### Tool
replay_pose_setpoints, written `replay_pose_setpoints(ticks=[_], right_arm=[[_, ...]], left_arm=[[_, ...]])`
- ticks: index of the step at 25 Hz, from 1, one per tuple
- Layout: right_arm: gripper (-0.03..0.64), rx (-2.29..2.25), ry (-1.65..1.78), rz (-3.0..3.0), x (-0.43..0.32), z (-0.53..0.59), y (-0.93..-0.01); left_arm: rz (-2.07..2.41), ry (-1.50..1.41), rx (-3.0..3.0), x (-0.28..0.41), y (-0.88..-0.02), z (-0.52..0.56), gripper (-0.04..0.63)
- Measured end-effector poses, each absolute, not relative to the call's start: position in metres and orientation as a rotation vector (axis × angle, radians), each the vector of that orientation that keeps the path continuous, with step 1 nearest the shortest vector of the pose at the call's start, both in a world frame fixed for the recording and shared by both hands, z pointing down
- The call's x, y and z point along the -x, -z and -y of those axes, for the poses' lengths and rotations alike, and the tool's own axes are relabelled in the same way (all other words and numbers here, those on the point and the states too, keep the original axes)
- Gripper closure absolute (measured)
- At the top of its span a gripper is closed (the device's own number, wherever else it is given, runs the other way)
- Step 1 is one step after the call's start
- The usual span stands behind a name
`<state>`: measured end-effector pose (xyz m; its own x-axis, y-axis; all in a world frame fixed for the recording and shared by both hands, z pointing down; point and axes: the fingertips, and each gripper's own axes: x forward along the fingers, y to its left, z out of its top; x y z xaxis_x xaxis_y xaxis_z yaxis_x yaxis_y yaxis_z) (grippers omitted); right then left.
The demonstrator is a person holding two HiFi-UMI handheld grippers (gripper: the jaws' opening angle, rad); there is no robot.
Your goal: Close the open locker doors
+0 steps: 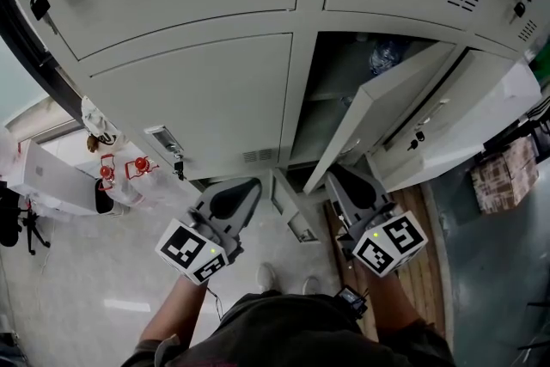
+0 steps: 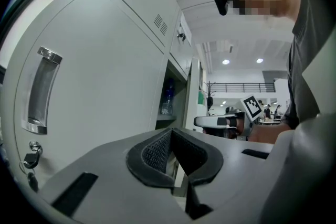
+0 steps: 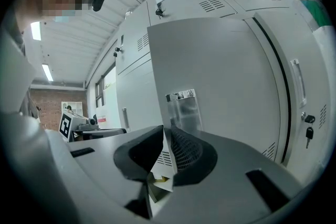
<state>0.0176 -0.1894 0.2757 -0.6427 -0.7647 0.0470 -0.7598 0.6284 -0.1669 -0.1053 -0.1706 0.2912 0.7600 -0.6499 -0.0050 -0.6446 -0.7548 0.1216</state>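
The right gripper [image 3: 164, 152], jaws pinched nearly together on nothing, points at the open locker door [image 1: 371, 118] just ahead, while the left gripper [image 2: 172, 150], equally narrow and empty, faces the closed door [image 1: 198, 99] beside it.

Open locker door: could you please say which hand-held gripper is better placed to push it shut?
Right: the right hand-held gripper sits by the open locker door; the left hand-held gripper faces a closed door.

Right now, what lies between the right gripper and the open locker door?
Nothing: the right gripper view shows the right gripper facing the open locker door directly, with no object between.
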Motion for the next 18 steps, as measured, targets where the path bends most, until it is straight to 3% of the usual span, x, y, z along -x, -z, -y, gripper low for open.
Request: replay_pose_setpoints(ticks=[18], right_arm=[[0.572,1.329,0.252,-2.834,0.000,0.220,-0.277]], left_arm=[[1.056,0.071,-2.829,0.125,-0.294,0.187,0.588]])
